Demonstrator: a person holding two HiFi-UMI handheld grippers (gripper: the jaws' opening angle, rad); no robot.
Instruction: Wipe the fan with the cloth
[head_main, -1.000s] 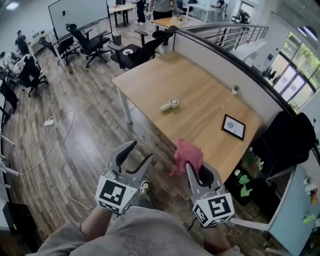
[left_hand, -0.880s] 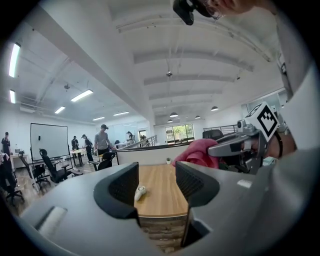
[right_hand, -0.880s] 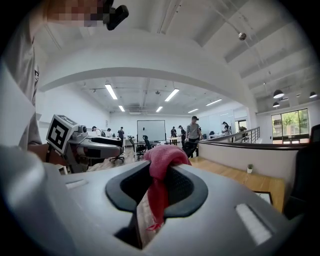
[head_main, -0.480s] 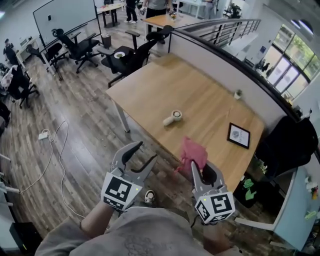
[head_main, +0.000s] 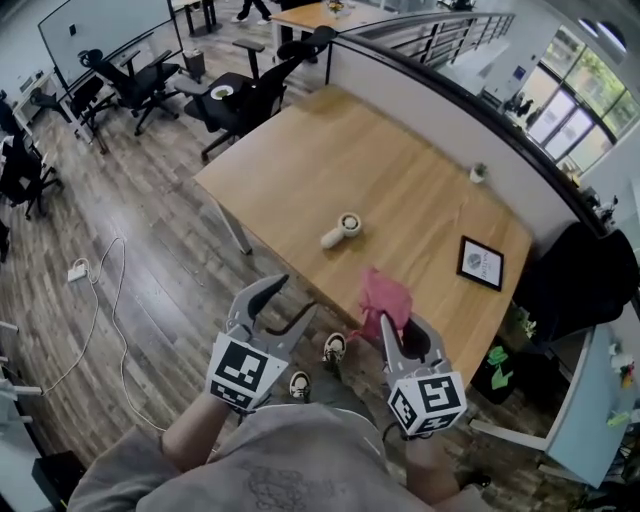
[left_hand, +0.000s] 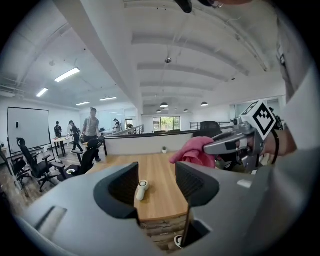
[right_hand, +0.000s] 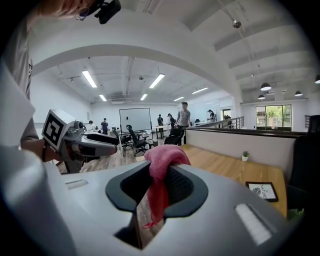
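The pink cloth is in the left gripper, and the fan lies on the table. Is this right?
No. The right gripper holds the pink cloth, as the right gripper view shows; the left gripper is open. The fan does lie on the table.

left gripper (left_hand: 157, 181) jaws apart | fan (left_hand: 142, 189) on table (left_hand: 162, 167) beyond

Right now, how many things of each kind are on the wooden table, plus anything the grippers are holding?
Fan: 1
Picture frame: 1
Little plant: 1
Pink cloth, held by the right gripper: 1
Total: 4
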